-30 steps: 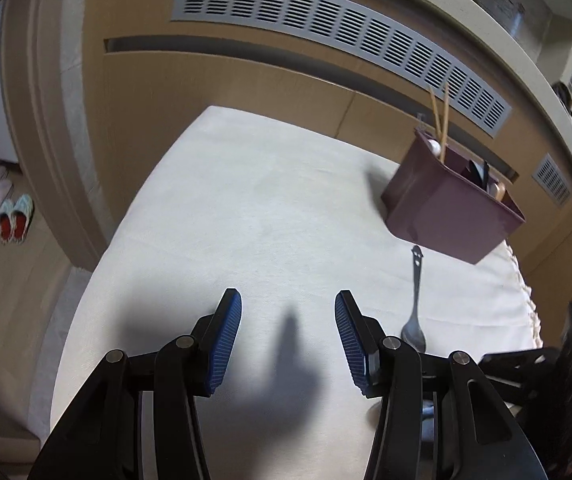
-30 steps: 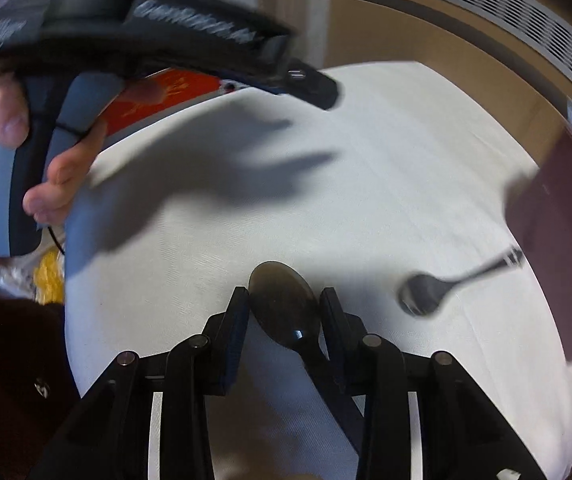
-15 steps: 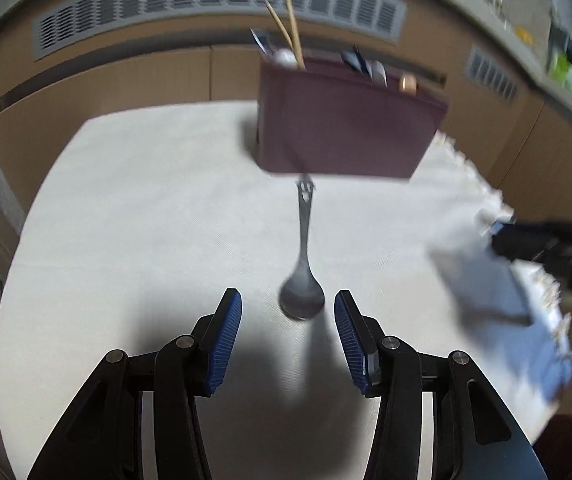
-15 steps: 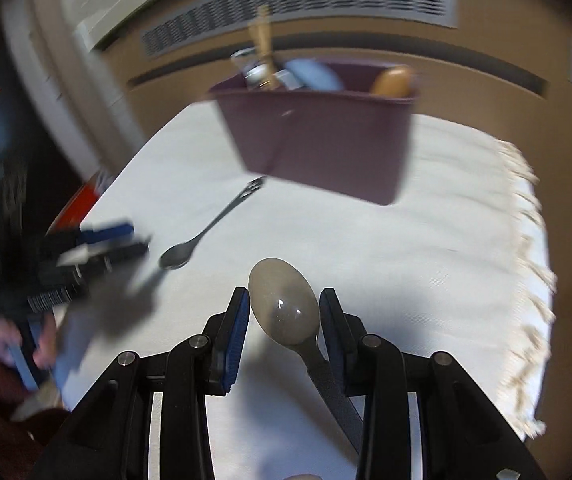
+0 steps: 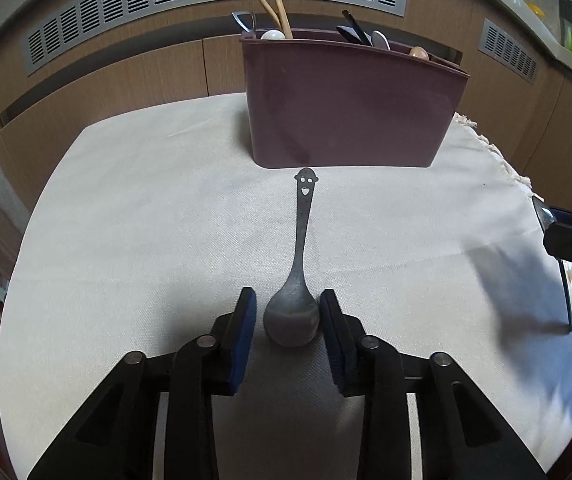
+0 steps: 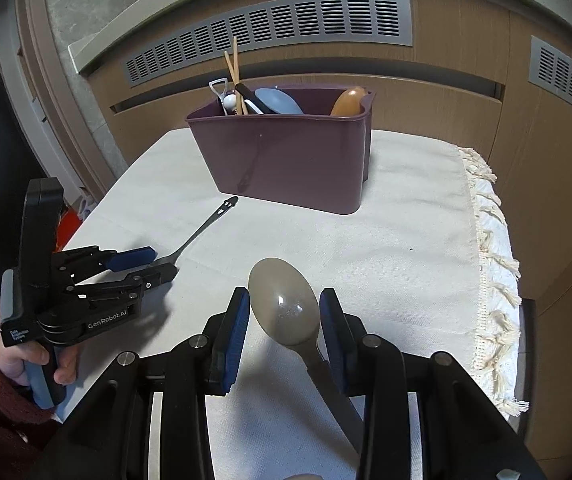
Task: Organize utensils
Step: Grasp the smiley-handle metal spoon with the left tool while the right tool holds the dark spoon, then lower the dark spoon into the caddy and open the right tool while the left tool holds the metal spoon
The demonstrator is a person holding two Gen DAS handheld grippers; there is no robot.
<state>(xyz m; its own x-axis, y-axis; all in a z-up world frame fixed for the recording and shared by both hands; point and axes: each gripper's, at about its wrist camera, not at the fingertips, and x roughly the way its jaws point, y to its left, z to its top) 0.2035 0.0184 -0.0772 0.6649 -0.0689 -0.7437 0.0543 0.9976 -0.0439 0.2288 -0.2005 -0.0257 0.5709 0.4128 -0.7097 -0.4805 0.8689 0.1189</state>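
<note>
Between the blue pads of the left gripper (image 5: 288, 320) lies the bowl of a dark metal spoon (image 5: 298, 264), flat on the white tablecloth (image 5: 134, 216); the jaws flank the bowl narrowly, with a sliver of gap visible on each side. Its handle, ending in a cut-out smiling face, points toward the maroon utensil caddy (image 5: 345, 104) just beyond. On the right, the right gripper (image 6: 284, 320) clamps a grey spoon (image 6: 286, 308) by its neck, bowl raised above the cloth. Farther back, the caddy holds wooden chopsticks (image 6: 233, 74), a blue ladle (image 6: 278, 102) and other utensils.
</note>
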